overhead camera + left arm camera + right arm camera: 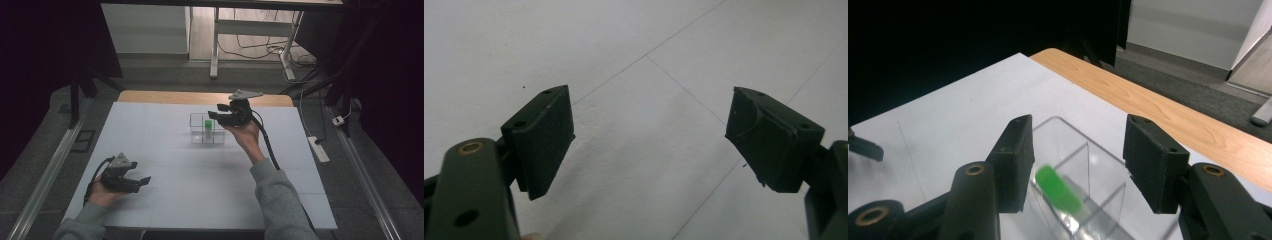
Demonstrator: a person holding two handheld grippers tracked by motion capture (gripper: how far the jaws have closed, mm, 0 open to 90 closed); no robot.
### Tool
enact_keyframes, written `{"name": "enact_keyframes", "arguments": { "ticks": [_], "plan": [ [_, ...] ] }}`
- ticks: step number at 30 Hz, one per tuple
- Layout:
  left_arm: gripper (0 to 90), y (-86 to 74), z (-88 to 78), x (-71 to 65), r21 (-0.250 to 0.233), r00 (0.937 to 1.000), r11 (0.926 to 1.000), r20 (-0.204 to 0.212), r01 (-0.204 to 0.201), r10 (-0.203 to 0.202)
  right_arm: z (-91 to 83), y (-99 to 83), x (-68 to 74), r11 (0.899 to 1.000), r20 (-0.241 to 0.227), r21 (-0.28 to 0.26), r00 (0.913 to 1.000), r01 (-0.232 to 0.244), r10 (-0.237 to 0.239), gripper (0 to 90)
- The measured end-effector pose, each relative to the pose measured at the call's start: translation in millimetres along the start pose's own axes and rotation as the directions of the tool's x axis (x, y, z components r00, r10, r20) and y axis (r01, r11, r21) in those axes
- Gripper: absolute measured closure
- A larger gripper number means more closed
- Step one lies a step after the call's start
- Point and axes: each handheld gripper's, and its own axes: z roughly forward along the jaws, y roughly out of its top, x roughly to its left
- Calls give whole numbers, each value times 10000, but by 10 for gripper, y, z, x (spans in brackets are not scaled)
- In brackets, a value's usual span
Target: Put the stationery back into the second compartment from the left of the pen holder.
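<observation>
So the right tool (pixel 227 113) hangs over a clear divided box (pixel 207 129) near the far edge of the surface (pixel 200 190), jaws spread with nothing between them. A green thing (pixel 1060 189) sits tilted in one compartment of the box, and it's blurry, so maybe a cap or small tube. The left tool (pixel 131 180) sits low by the near left corner, jaws spread wide and empty. Risk from here: dropping in off-centre could knock a divider and slide the light box. No readable labels or brands anywhere.
</observation>
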Motion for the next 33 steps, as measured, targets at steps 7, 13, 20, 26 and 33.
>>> {"name": "enact_keyframes", "arguments": {
  "ticks": [7,13,20,26,33],
  "plan": [
    [190,2,3,8,2,10000,10000,-27,41,-41,-202,-118,-21,10000,147,56,9999,-1,0,446],
    [190,0,8,14,4,10000,10000,-28,42,-42,-425,-267,5,9997,241,196,9996,128,-133,435],
    [190,-4,-3,13,-54,10000,10000,-23,79,-79,-702,-506,78,9986,431,435,9985,317,-335,426],
    [190,-2,2,9,-9,10000,10000,-30,45,-45,-931,-766,97,9970,676,753,9975,177,-228,417],
    [190,0,-5,2,-58,10000,10000,-33,57,-57,-1141,-1048,100,9916,978,1292,9951,-11,-116,401]
  ]
}}
